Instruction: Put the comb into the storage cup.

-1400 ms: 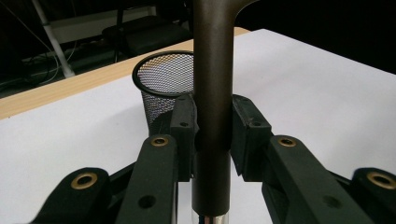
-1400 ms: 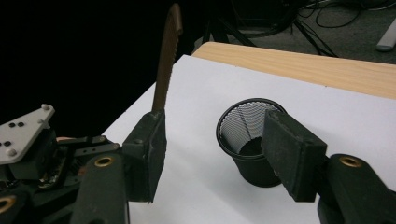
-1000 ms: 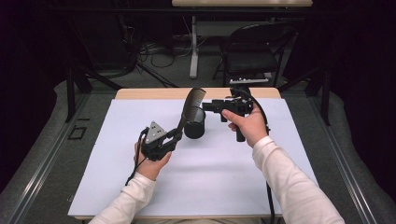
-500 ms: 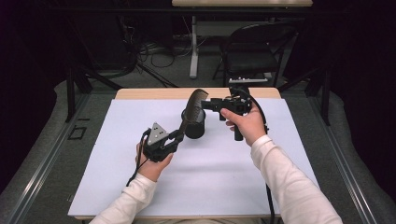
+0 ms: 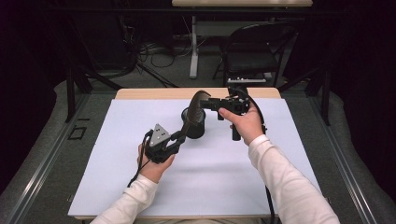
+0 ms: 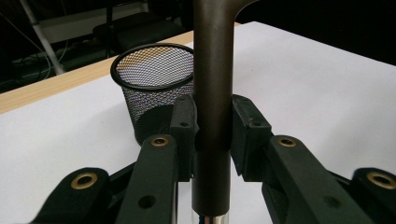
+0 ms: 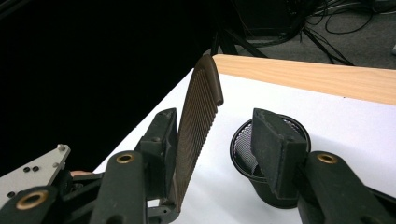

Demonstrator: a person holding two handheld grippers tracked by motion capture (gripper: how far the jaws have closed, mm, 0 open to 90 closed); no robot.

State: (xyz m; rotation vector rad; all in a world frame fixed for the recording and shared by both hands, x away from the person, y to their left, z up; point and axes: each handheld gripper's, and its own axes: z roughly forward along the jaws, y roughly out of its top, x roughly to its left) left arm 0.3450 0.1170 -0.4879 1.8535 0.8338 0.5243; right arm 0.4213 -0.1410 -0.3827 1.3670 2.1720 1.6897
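My left tool [image 5: 180, 136] is pinched on the handle of a brown comb [image 6: 212, 93] — both pads press its sides, as the left gripper view shows. The comb rises from that grip and slants up toward my right tool [image 5: 208, 103], its toothed end just in front of those jaws. In the right gripper view the teeth [image 7: 196, 121] lie against one pad [image 7: 161, 140] while the other pad [image 7: 275, 149] stands clear, so the right tool is spread around the comb, not gripping it; its jaws have just been closing.

Just beyond and below the comb stands a black mesh cup [image 5: 194, 125], upright on the white surface [image 5: 116, 186], touching neither tool.

I judge this to be a handover in mid-air: the right tool taking the toothed end so the left can let go, likely to drop the comb into the cup. The next move calls for closing the right jaws squarely on the flat of the comb — not on the thin teeth edge, which could slip — before I loosen the left.
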